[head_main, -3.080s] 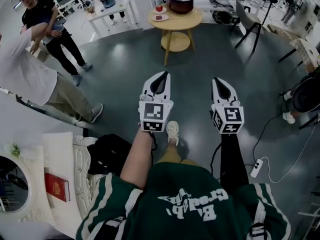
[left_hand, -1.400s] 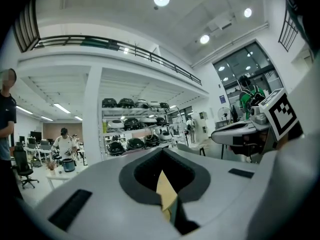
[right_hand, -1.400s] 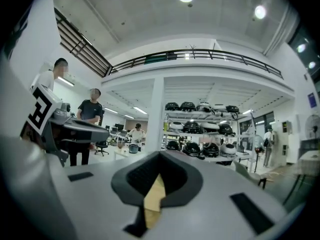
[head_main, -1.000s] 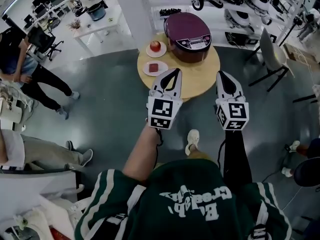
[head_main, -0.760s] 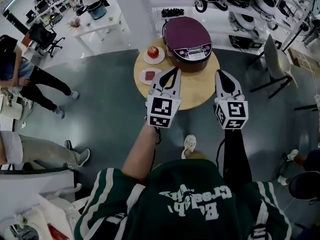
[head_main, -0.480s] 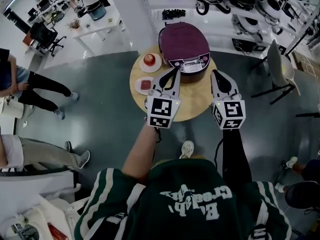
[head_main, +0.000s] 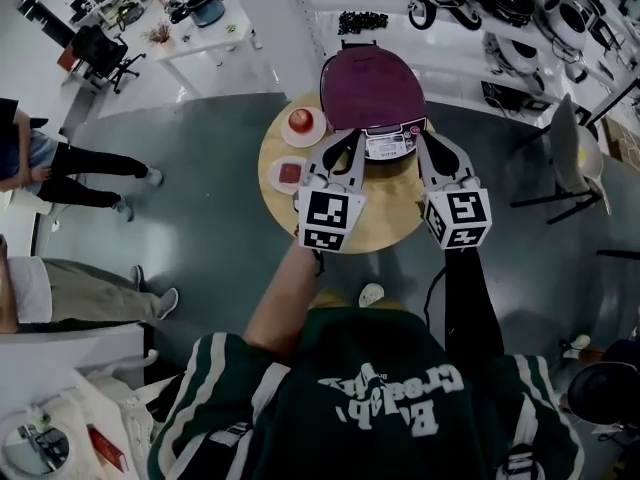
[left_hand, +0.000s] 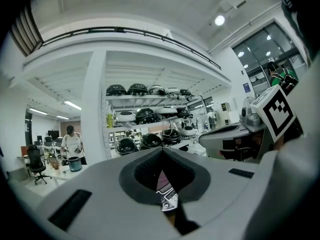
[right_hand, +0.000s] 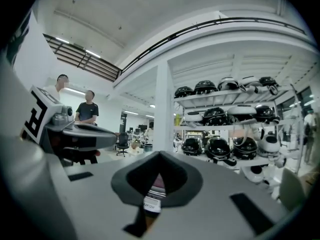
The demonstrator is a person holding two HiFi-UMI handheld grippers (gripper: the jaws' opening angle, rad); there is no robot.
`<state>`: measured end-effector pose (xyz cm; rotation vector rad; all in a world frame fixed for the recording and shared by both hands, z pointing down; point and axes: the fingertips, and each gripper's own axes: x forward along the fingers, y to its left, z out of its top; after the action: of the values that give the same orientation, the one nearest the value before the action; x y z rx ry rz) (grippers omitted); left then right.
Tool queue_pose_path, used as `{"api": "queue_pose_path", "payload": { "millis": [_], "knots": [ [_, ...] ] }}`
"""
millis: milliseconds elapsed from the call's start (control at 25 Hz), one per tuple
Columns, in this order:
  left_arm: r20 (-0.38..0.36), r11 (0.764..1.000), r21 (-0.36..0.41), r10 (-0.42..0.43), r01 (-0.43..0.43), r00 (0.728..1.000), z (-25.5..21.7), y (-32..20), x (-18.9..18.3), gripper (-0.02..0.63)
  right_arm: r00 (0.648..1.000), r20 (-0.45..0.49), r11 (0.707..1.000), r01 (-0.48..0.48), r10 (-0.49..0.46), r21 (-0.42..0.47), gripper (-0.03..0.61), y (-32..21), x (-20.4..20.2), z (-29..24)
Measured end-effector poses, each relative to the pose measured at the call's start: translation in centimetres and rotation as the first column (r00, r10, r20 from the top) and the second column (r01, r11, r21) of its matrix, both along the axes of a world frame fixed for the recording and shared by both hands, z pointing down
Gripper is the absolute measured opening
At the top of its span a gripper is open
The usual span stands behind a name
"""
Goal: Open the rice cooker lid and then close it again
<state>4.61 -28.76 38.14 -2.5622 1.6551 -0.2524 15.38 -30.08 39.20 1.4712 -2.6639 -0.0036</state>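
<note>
Seen from above, a purple rice cooker (head_main: 372, 93) is set at the far side of a round wooden table (head_main: 385, 223), with its lid down. Both arms are stretched forward side by side, the left forearm bare and the right in a dark sleeve. The left gripper (head_main: 353, 138) and the right gripper (head_main: 421, 138) are held above the table, tips aimed at the cooker's front panel and near it. Each gripper's jaws are pressed together at the tips — nothing is clasped between them. An apple (head_main: 300, 120) on a plate is seen left of the cooker.
</note>
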Motion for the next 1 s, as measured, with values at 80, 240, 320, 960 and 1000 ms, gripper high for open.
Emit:
{"api": "queue_pose_path", "payload": {
  "millis": [80, 240, 320, 960, 1000],
  "knots": [
    [-0.002, 1.000, -0.002, -0.009, 0.009, 1.000, 0.1, -0.4, -0.2, -0.005, 1.000, 0.004, 1.000, 0.006, -0.006, -0.006, 0.005, -0.6, -0.1, 0.1],
    [-0.011, 1.000, -0.007, -0.012, 0.012, 1.000, 0.5, -1.1, -0.4, -0.005, 1.000, 0.006, 1.000, 0.010, -0.010, -0.023, 0.005, -1.5, -0.3, 0.6],
    [-0.012, 1.000, -0.014, -0.015, 0.015, 1.000, 0.8, -1.7, -0.4, -0.005, 1.000, 0.006, 0.999, 0.005, -0.005, -0.038, 0.005, -2.0, -0.2, 1.1],
    [-0.031, 0.998, -0.067, 0.004, -0.006, 0.999, 4.0, -5.0, -3.1, -0.005, 0.996, -0.078, 0.993, -0.042, 0.034, -0.112, 0.005, -6.0, -2.6, 4.0],
    [-0.035, 0.998, -0.066, 0.010, -0.012, 0.999, 4.1, -5.1, -3.2, -0.005, 0.996, -0.081, 0.993, -0.046, 0.037, -0.112, 0.005, -6.1, -2.8, 4.1]
  ]
}}
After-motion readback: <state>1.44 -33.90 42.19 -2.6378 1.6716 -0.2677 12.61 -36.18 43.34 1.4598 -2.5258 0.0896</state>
